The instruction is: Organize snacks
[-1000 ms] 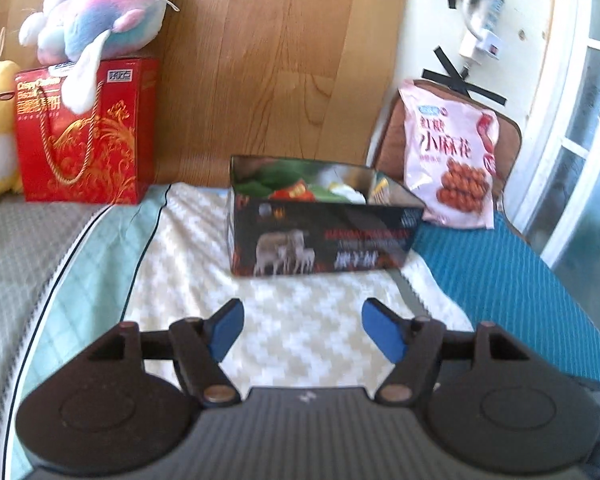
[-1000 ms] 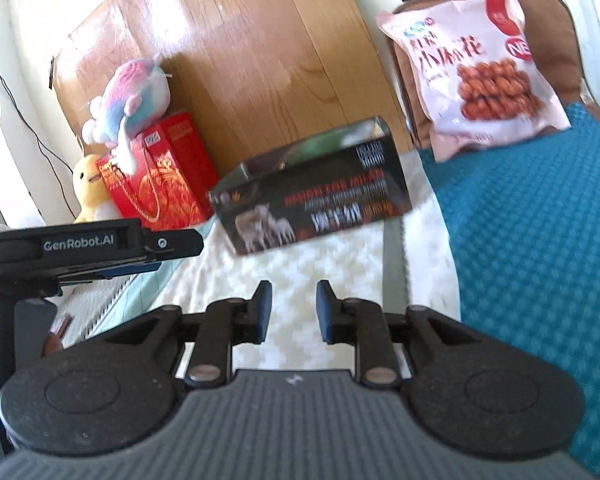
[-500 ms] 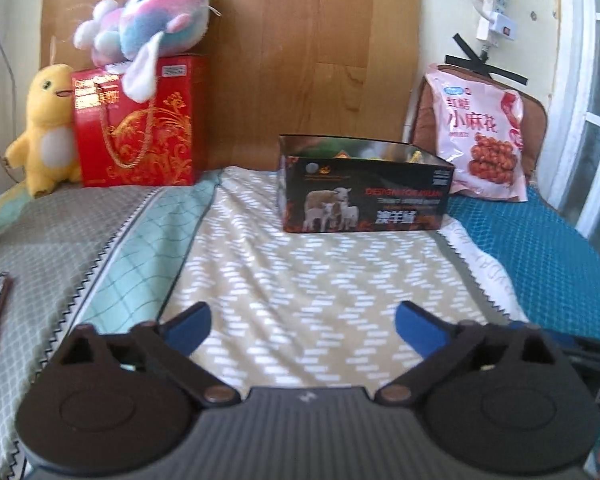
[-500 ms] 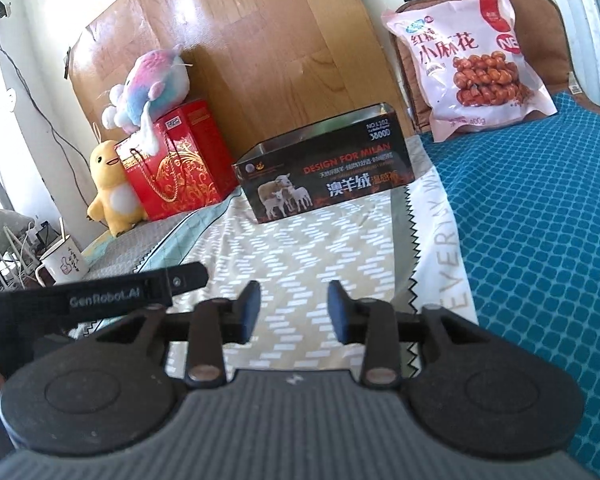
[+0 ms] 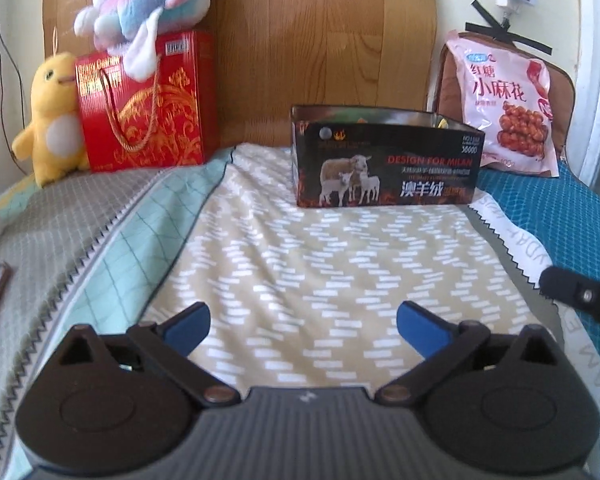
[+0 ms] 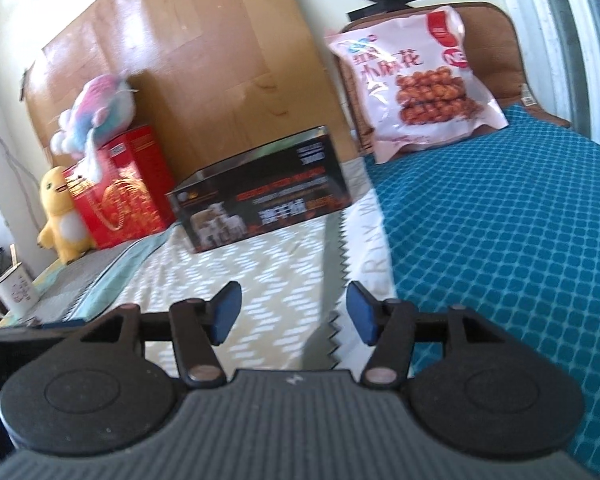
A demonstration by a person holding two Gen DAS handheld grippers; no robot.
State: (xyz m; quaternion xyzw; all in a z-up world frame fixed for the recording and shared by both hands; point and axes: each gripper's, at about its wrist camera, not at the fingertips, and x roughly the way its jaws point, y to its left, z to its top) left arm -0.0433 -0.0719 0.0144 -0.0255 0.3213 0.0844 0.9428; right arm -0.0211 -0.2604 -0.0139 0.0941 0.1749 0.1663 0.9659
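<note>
My left gripper (image 5: pixel 303 322) has splayed wide since before; right gripper (image 6: pixel 293 312) has just been opening, both empty. Glossy black rectangular box (image 5: pixel 384 156) sits far on chevron cloth (image 5: pixel 320 264); crinkly pink bag (image 5: pixel 510 104) far right.

Black ribbed left gripper (image 5: pixel 303 322), blue-padded jaws

Both claws opened wider, L (image 5: pixel 303 322) & R (image 6: pixel 291 312).

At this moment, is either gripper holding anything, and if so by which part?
Nothing is held. The left gripper stands wide open over bare bedding; the right gripper, jaws just opening, has nothing between them.
</note>
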